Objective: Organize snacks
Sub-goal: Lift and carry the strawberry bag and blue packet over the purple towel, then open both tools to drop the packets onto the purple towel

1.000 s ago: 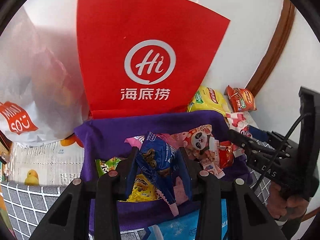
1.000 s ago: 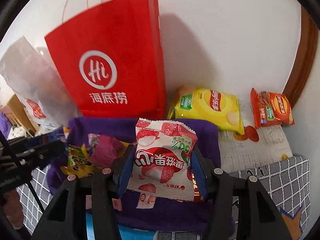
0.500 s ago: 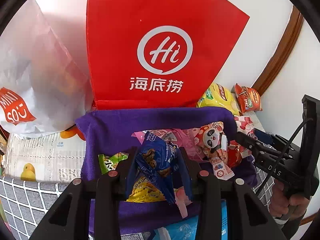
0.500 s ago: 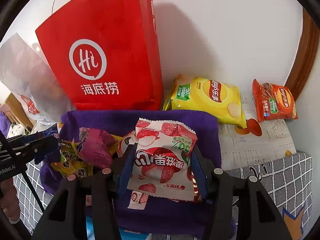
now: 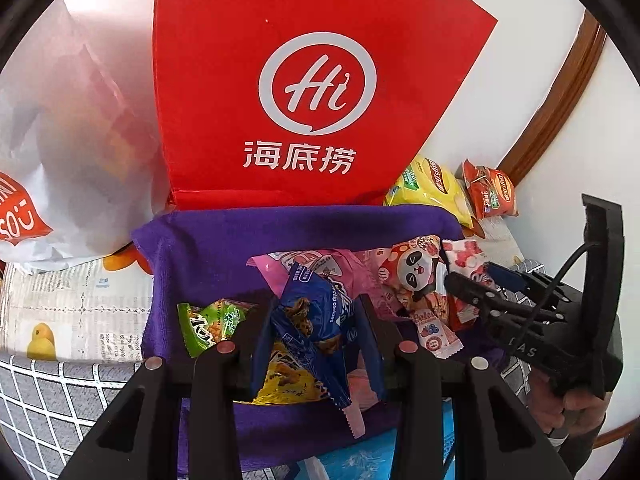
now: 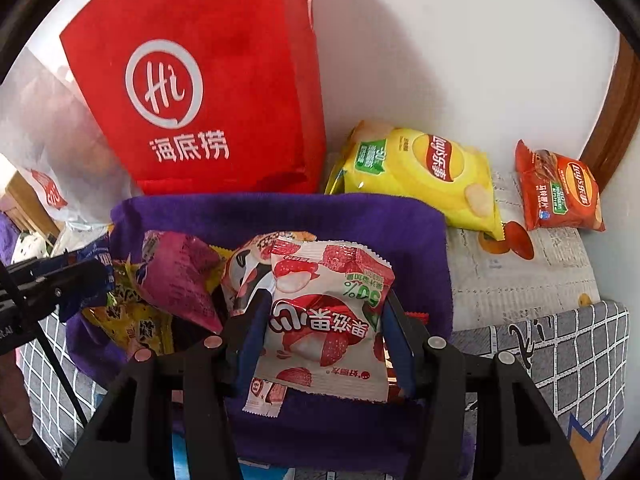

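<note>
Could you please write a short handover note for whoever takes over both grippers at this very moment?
Left gripper: shut on the blue cookie packet, above the purple bin.
Right gripper: shut on the white-and-red strawberry packet, also over the bin.
Done: several snacks already lie in the bin, including a panda packet and a green packet.
Left: drop both packets in; the yellow chip bag and orange chip bag are outside, by the wall.

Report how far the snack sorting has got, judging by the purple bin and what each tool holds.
Done: the purple bin already holds several packets, among them a pink one and a green one.
In hand: the left tool grips a blue cookie packet; the right tool grips a white and red packet, both over the bin.
Left: the yellow chip bag and orange chip bag outside, by the wall.
</note>
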Tool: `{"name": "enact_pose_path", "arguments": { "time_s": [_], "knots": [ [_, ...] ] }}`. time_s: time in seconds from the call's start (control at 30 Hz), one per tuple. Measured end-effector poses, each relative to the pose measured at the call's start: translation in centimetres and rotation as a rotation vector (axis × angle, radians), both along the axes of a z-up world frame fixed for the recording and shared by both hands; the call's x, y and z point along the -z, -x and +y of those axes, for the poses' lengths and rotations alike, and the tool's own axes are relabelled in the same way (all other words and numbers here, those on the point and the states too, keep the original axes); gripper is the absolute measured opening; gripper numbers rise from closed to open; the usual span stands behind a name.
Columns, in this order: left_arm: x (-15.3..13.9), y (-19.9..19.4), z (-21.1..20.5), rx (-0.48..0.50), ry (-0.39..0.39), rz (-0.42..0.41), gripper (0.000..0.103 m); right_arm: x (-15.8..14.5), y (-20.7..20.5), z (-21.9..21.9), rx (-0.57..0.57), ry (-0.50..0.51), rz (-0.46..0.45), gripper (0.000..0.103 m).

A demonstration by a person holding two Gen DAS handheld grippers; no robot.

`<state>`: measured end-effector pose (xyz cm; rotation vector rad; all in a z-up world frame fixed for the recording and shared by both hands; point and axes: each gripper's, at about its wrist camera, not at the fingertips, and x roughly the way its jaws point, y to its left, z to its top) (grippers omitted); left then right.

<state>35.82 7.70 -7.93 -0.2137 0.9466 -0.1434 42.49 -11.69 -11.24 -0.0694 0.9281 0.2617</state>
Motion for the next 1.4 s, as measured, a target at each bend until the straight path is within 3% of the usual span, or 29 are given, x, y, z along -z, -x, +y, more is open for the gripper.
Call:
{"name": "enact_pose_path", "arguments": {
  "time_s": [0.63,1.03,1.2,1.3,1.4],
  "knots": [
    [0.3,-0.1,-0.4,0.013,0.005,0.005,0.037,0.3,-0.2,0.5,-0.009,0.013,0.009,0.055],
    [0.9,-0.6,-0.1,0.044,0.094,0.027,0.037,0.3,-0.2,0.3,-0.007,0.002,0.017,0.055],
    [1.5,-0.9,-1.2,0.055,0.078,0.045,0.038,0.8,-0.3,0.5,-0.017,0.031,0.036,0.056],
    [1.4,-0.9,-1.7,0.051,0.057,0.047,0.045,0.7,-0.4,0.2,-0.006,0.026,0.058,0.059],
    [1.0,-0.8,-1.9,0.048,0.033,0.051,0.061,0.1,0.0,0.0,0.006,0.021,0.046,0.064]
  ]
}}
